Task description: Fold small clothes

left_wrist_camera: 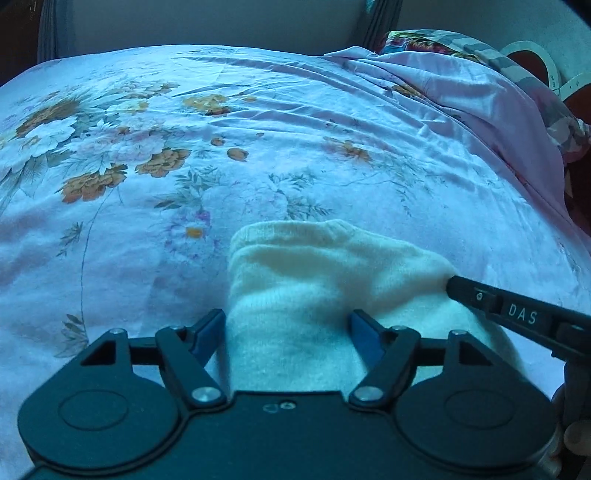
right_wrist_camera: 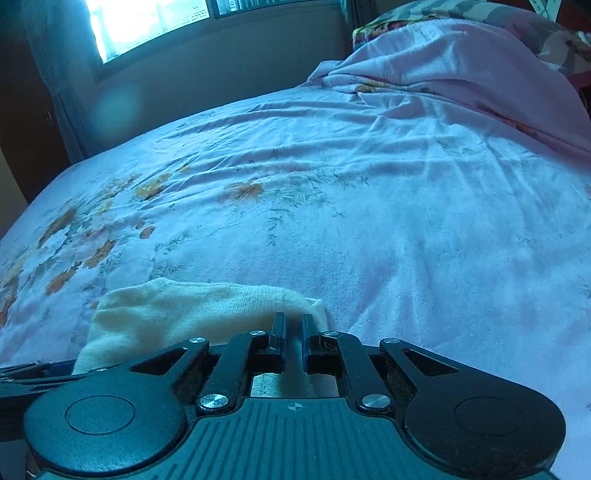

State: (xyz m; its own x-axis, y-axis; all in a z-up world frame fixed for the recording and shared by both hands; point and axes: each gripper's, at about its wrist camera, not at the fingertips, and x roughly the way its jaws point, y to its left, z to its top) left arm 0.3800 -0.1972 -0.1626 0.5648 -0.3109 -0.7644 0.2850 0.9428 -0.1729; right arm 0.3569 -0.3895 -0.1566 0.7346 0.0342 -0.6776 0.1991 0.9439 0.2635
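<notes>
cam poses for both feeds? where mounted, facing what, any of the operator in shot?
Left wrist: on the left hand-held gripper, angled down over the cream garment on the floral bedsheet; its jaws stand open astride the cloth, fingertips show at lower right.
Right wrist: on the right hand-held gripper, angled down across the bed toward the window; shut on the garment's corner, no person visible.
Shared: garment, bedsheet, pink blanket, and each view catches the other gripper.

Both wrist views look forward and downward along their fingers, close over the bed (left_wrist_camera: 295,147). They share the cream garment (left_wrist_camera: 314,280) and floral sheet.
</notes>
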